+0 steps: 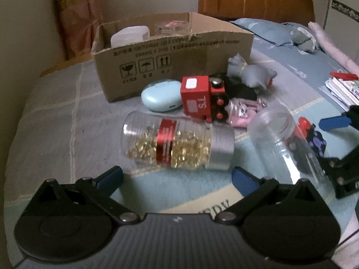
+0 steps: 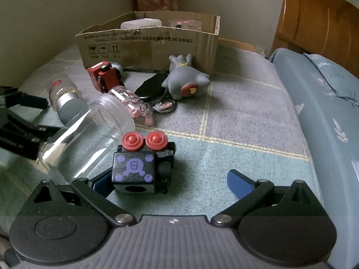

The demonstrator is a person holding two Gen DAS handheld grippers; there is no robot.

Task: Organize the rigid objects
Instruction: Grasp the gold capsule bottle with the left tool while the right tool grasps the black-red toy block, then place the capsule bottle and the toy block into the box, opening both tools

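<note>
A clear bottle of gold pins [image 1: 175, 144] with a red band and silver cap lies on the bed just beyond my open, empty left gripper [image 1: 177, 176]. Behind it lie a red toy train [image 1: 203, 98], a pale blue case [image 1: 161, 98] and a grey figure [image 1: 251, 72]. An empty clear jar [image 1: 280, 139] lies to its right. In the right wrist view, a black cube toy with red buttons [image 2: 140, 165] sits between the fingers of my open right gripper [image 2: 170, 179], close to the left finger. The jar [image 2: 89, 132] lies left of it. The cardboard box [image 1: 175, 53] stands behind.
The box [image 2: 148, 44] holds a white container [image 2: 141, 24] and a clear case [image 2: 185, 23]. A small bottle with pink pieces [image 2: 132, 103], a black case [image 2: 152, 87] and a grey figure [image 2: 186, 79] lie before it. A pillow [image 2: 332, 76] lies right; papers [image 1: 343, 89] far right.
</note>
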